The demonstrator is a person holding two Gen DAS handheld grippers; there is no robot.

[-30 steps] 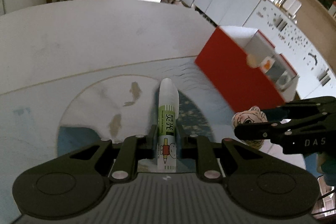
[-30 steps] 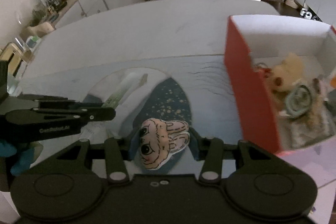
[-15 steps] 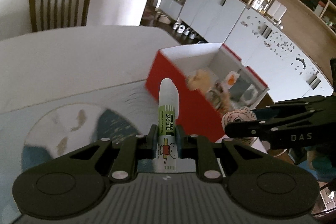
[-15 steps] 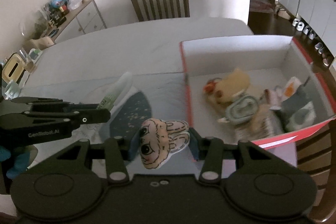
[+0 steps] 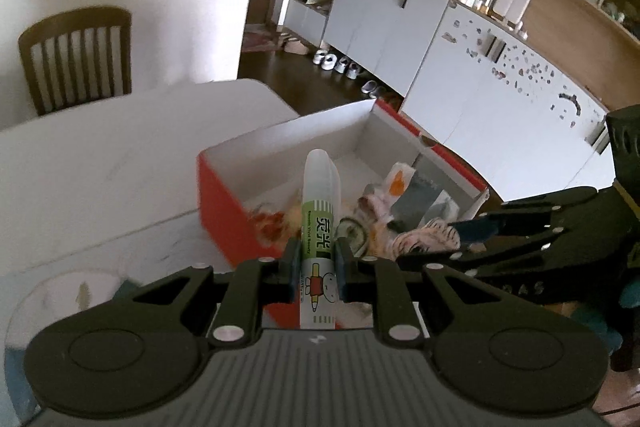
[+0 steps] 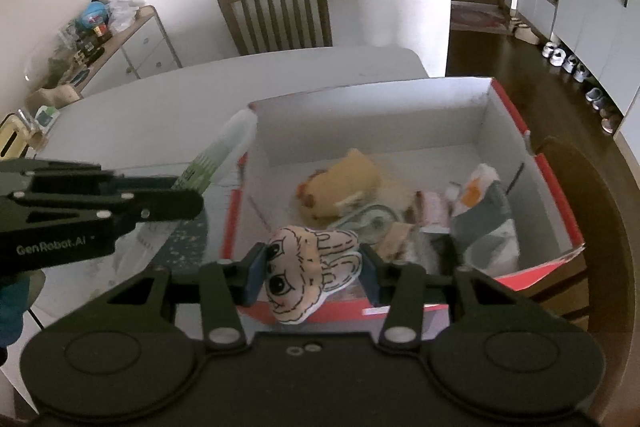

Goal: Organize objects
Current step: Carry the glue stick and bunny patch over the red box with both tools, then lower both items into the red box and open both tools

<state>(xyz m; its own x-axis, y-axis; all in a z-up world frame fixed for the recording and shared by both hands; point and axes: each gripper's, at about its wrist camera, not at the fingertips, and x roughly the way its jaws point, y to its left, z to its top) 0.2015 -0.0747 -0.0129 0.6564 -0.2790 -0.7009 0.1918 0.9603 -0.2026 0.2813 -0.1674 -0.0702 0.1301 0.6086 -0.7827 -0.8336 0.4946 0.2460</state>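
My left gripper [image 5: 317, 259] is shut on a white and green glue stick [image 5: 319, 227] that stands upright between the pads, its cap over the near corner of the red box [image 5: 224, 203]. My right gripper [image 6: 310, 269] is shut on a small pink bunny plush [image 6: 306, 271], held just above the box's near wall [image 6: 532, 269]. In the right wrist view the left gripper [image 6: 176, 193] comes in from the left with the glue stick [image 6: 222, 151] at the box's left rim. The plush [image 5: 426, 239] also shows in the left wrist view.
The red box has white inner walls [image 6: 372, 119] and holds several soft toys, among them a yellow plush [image 6: 344, 187] and a grey and white bundle [image 6: 484, 211]. A wooden chair [image 6: 276, 15] stands beyond the white table [image 6: 160, 99]. A patterned mat [image 5: 64, 295] lies at left.
Both grippers have carried their objects to the right and upward, from over the patterned mat to the red box. The box interior has come into full view. Neither grip has changed.
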